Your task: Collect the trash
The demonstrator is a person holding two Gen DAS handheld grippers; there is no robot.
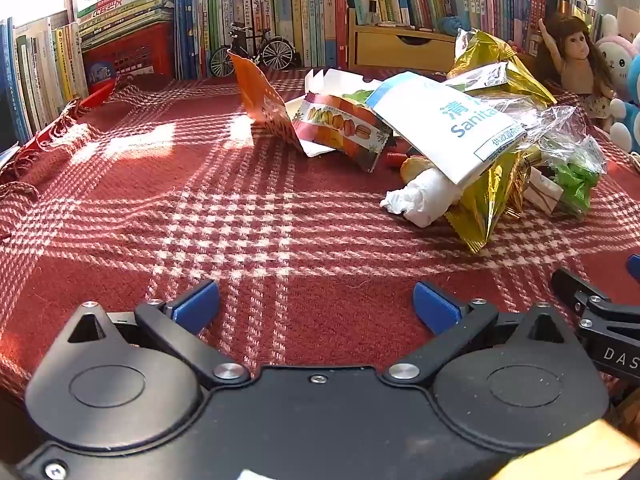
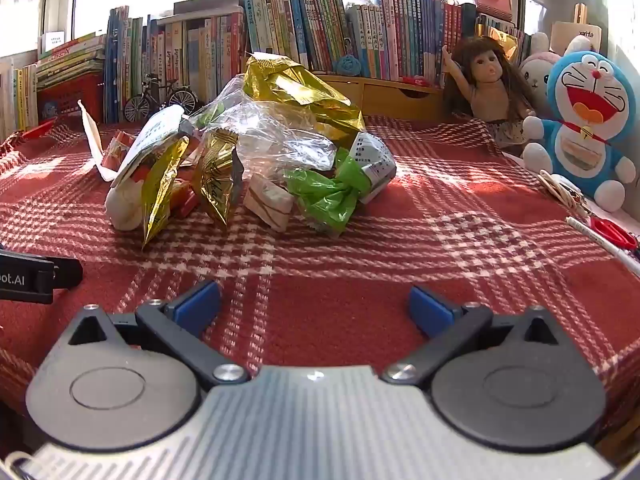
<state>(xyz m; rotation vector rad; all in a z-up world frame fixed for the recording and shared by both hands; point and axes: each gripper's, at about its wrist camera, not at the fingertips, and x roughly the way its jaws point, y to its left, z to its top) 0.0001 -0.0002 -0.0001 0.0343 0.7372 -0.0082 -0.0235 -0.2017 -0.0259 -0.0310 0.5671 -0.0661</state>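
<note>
A heap of trash lies on the red checked cloth (image 1: 240, 216): gold foil wrappers (image 2: 304, 88), a clear plastic bag (image 2: 276, 136), a green wrapper (image 2: 328, 196), a white crumpled tissue (image 1: 424, 196), a white sanitary bag (image 1: 444, 124), a macaron-print wrapper (image 1: 344, 124) and an orange packet (image 1: 260, 96). My left gripper (image 1: 316, 304) hovers over the cloth in front and to the left of the heap, open and holding nothing. My right gripper (image 2: 314, 306) is open too, with nothing in it, just short of the heap. In the left wrist view, part of the right gripper (image 1: 600, 312) shows at the right edge.
Rows of books (image 2: 320, 24) line the back, with a model bicycle (image 1: 252, 54) and a wooden drawer box (image 1: 400, 46) in front. A doll (image 2: 488, 88), a blue plush toy (image 2: 584, 120) and a pink plush (image 2: 536, 68) stand at the right. A pen (image 2: 604, 244) and red scissors (image 2: 612, 232) lie near the cloth's right edge.
</note>
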